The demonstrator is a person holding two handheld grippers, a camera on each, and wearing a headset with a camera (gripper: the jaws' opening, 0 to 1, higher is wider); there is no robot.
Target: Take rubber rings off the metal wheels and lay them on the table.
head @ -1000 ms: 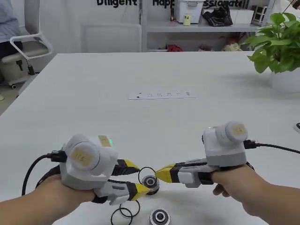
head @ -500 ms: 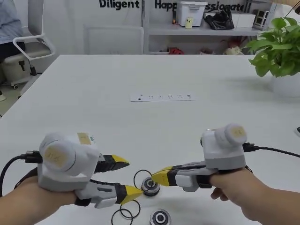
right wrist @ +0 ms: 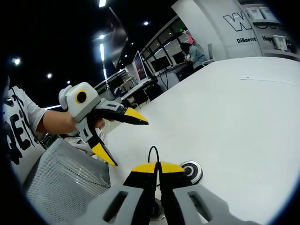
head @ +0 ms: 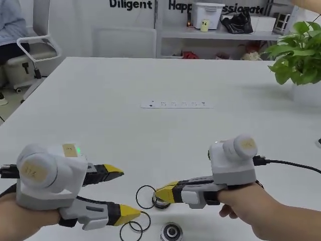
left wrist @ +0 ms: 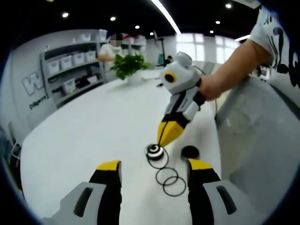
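White tabletop (head: 150,138) spreads under both hand-held grippers. Nearest the person, a lone wheel (head: 171,232) of metal lies flat by the table's edge, and just left of it 2 loose rings (head: 133,227) of black rubber lie overlapping on the surface. Just beyond them the right gripper (head: 161,193) has its yellow-tipped jaws pressed together on a pinched ring (head: 145,197), which loops out to the left of the tips. In the right gripper view this ring rises as a thin black arc from the seam between the jaws. A second wheel (head: 159,203) sits directly under those tips. Whether the pinched ring catches on it anywhere I cannot tell. The left gripper (head: 122,192) hovers to the left, jaws wide apart and gripping nothing, its tips near the loose rings but apart from them. Farther out, a white power strip (head: 176,104) lies mid-table. At the far right a white pot (head: 306,85) holds a leafy green plant (head: 297,47). Beyond the table, a shelf (head: 215,34) carries a white lidded storage box (head: 208,15), contents hidden, and a black bag (head: 236,22). An office chair (head: 30,52) stands at far left.
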